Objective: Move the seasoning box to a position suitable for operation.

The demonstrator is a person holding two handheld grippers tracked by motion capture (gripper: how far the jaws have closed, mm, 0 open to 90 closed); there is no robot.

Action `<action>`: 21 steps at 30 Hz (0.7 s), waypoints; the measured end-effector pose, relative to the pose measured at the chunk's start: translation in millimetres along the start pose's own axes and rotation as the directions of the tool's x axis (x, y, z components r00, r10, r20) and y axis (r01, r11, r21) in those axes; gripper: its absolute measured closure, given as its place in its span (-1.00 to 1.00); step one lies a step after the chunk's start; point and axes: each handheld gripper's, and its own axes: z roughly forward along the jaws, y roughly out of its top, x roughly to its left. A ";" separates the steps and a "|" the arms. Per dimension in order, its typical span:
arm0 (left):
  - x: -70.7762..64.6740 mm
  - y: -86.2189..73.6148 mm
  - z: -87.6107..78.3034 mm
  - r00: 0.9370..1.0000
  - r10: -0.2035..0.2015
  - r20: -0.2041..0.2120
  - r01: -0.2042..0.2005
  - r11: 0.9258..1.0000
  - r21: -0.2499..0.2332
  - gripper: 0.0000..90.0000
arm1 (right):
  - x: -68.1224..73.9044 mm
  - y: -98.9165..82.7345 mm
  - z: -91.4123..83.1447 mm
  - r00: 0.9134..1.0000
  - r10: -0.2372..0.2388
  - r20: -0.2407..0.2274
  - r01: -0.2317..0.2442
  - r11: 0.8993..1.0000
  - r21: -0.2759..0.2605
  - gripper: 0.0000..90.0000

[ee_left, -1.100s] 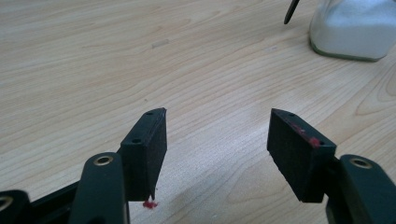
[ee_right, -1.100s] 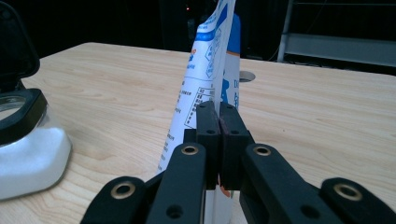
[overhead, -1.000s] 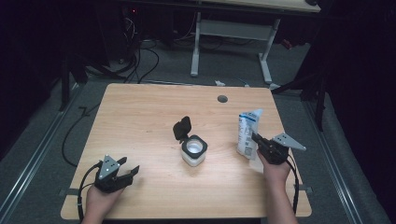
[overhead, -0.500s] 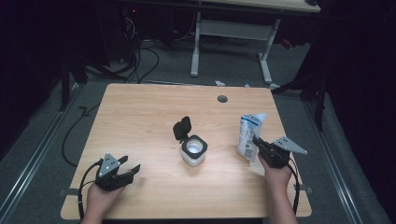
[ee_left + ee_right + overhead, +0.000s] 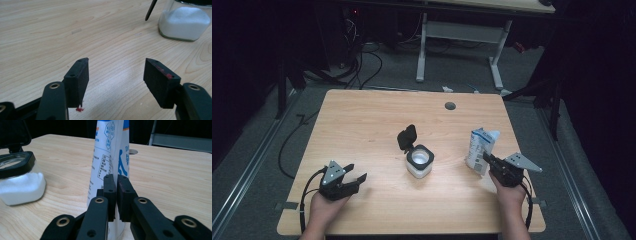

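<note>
Fingers of the right gripper [image 5: 116, 182] pinch the white pouch [image 5: 110, 152] (upright); left gripper [image 5: 116, 75] fingers apart.

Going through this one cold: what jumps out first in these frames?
The white and blue bag, standing upright near the table's right edge, pinched in the right gripper. At the table's centre sits a glass jar of white powder, its black lid flipped open. The left gripper waits at the near left, jaws apart and nothing between them.
</note>
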 end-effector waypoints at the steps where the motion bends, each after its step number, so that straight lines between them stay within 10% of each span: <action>1: -0.2 0.4 0.6 1.000 0.000 0.002 0.000 1.000 -0.002 -0.16 | 0.8 -0.7 -0.7 1.000 0.003 0.001 -0.003 1.000 0.002 0.92; 21: -1.3 3.6 7.4 1.000 0.007 0.015 -0.007 1.000 0.002 -0.16 | 6.4 -3.3 -3.5 1.000 -0.019 -0.001 0.019 1.000 0.013 0.79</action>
